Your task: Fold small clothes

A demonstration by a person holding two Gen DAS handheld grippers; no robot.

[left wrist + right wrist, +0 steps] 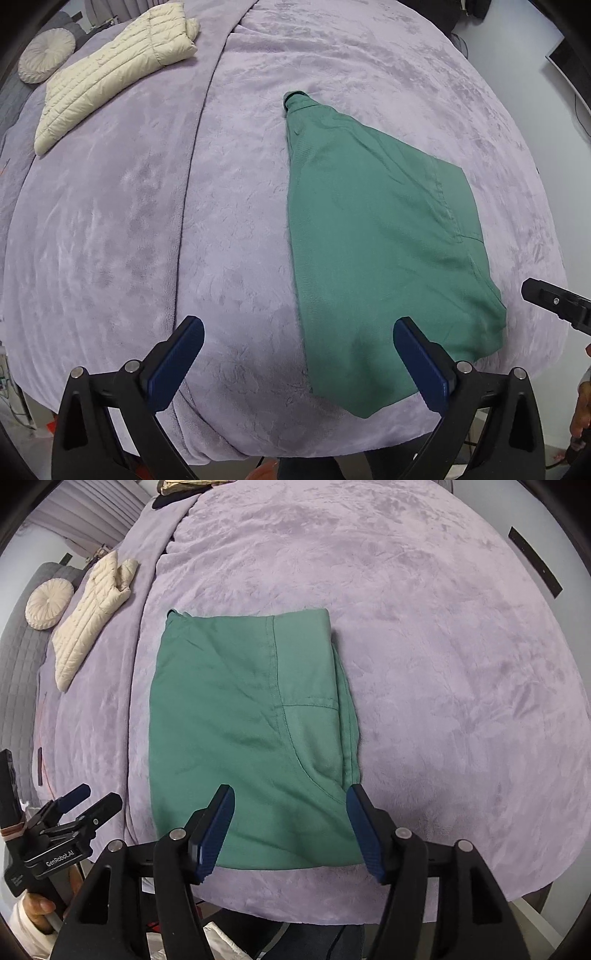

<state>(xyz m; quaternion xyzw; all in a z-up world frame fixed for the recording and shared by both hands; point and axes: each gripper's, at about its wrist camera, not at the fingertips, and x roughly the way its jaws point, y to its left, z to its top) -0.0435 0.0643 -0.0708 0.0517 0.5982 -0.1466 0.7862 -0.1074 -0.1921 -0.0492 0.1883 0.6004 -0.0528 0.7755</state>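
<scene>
Folded green garment (251, 738) on lilac blanket (443, 664)

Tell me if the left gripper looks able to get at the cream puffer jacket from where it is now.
Probably not without a long reach. The left gripper hangs open over the near edge of the bed, while the cream puffer jacket lies far across the blanket by the round cushion. Nothing blocks the way.

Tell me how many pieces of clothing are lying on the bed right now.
2: a folded green garment near the bed's front edge, and a cream quilted jacket far back on the left. A bundle at the far edge may be another.
</scene>
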